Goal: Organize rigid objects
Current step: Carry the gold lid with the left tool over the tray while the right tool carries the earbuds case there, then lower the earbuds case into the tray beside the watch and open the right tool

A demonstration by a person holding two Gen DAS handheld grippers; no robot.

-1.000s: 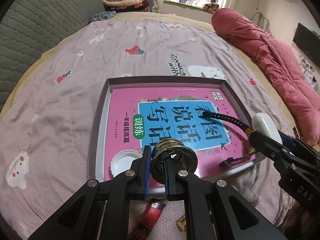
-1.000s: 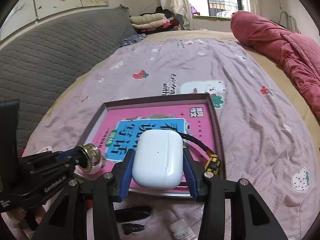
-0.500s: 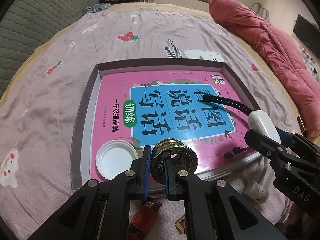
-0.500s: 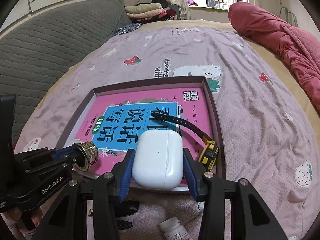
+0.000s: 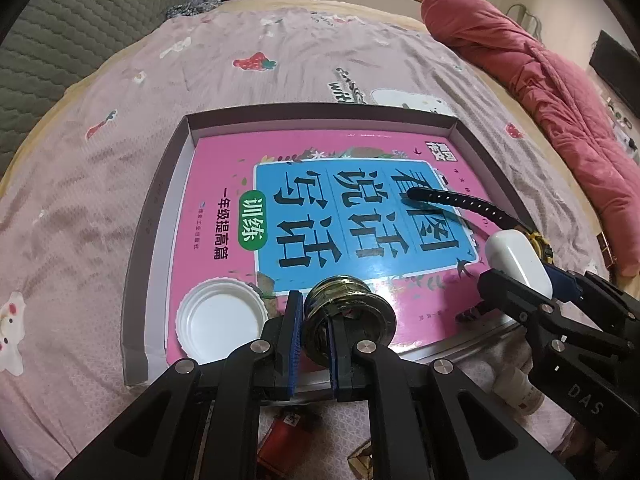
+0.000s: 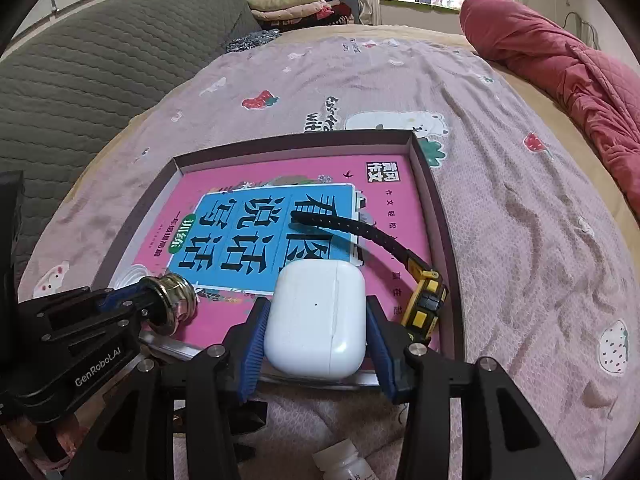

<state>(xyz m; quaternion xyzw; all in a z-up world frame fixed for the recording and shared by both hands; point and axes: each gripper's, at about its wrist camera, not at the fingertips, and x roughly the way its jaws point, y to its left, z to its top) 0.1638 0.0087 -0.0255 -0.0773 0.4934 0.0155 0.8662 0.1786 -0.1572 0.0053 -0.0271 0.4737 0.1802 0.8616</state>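
Three things already lie in the shallow box [image 5: 160, 216] ahead of both claws: a pink workbook [image 5: 320, 168], a white lid [image 5: 222, 322] and a watch [image 6: 400, 264]. The left claw [image 5: 314, 334] clamps a brass spool [image 5: 348, 312]; the right claw [image 6: 316, 336] squeezes a white earbud case [image 6: 316, 316]. Both hover over the box's near edge, unreleased. A lighter [image 5: 280, 436] and a small bottle [image 6: 340, 462] lie on the bed beneath the claws, probably still to be collected.

Black jaws, blue pads [image 6: 252, 350], silver screws.
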